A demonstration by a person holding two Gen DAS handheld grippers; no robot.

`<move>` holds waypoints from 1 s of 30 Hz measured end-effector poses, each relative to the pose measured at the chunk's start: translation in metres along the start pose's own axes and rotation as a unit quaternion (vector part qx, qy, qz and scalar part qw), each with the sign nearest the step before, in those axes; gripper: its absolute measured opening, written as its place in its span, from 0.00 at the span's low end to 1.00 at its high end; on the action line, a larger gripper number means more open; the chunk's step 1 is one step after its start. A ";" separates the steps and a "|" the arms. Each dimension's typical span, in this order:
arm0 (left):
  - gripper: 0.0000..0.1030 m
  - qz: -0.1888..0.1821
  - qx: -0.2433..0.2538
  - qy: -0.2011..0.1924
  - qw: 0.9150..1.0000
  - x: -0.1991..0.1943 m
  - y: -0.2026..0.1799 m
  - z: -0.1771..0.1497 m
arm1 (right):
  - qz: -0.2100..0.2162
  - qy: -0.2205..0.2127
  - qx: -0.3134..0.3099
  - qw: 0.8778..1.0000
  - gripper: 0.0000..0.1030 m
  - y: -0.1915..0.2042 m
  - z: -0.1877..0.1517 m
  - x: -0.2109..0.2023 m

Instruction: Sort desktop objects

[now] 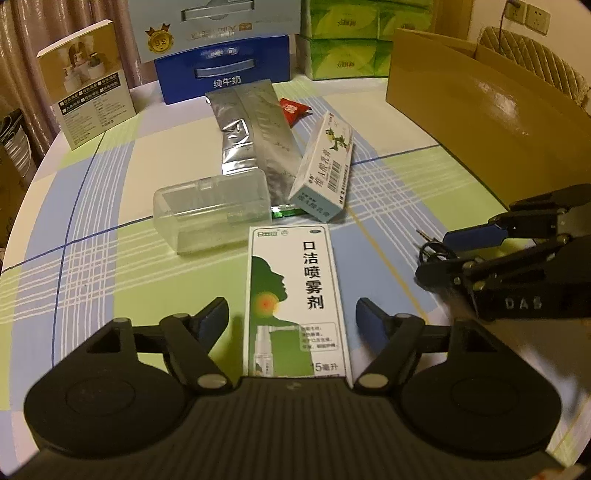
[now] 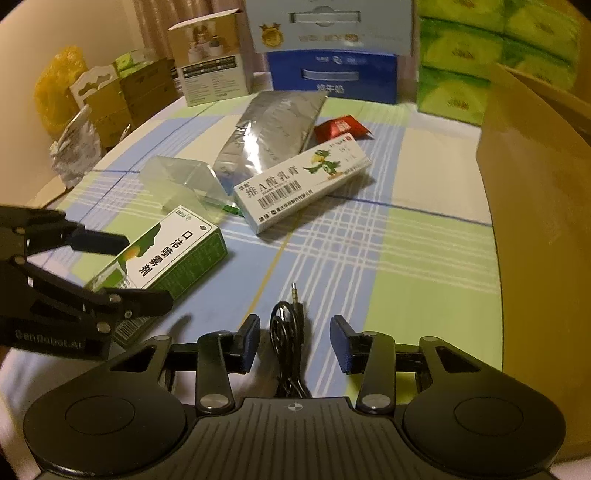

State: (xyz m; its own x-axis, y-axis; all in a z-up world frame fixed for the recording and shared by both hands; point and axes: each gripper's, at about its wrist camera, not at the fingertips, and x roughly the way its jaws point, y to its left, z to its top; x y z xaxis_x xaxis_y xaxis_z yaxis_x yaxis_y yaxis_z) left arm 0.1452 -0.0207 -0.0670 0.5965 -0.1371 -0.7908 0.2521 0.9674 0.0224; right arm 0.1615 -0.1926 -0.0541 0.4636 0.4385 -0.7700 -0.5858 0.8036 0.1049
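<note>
The spray box [image 1: 295, 302] lies low centre on the worktop [image 1: 406, 177], between the left gripper [image 1: 291, 317]'s parted, untouching jaws. Light, stiff card: pinch its long sides. The right gripper [image 2: 295, 339] gapes over a limp, tangle-prone cable [image 2: 286, 332], holding nothing.

Back edge: blue milk carton [image 1: 225, 70] with a pale carton [image 1: 218, 22] stacked on it
Back right: green tissue packs [image 1: 347, 37], stacked
Back left: upright gold-and-white box [image 1: 86, 83]
Right: open cardboard box [image 1: 480, 103]
Wall: socket [image 1: 537, 18]
Off-surface, left: yellow bag [image 2: 59, 88], brown boxes [image 2: 144, 88]
</note>
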 end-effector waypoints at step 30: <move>0.49 0.004 -0.029 0.000 1.000 0.008 -0.001 0.009 | 0.004 -0.013 -0.008 1.000 0.11 0.006 0.006 -0.005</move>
State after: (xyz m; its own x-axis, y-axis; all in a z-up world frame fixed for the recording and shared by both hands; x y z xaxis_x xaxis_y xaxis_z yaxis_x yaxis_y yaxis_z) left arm 0.1562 -0.0251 -0.0678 0.5986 -0.1291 -0.7906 0.2024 0.9793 -0.0066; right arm 0.1599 -0.1877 -0.0463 0.4755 0.4563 -0.7521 -0.6001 0.7934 0.1019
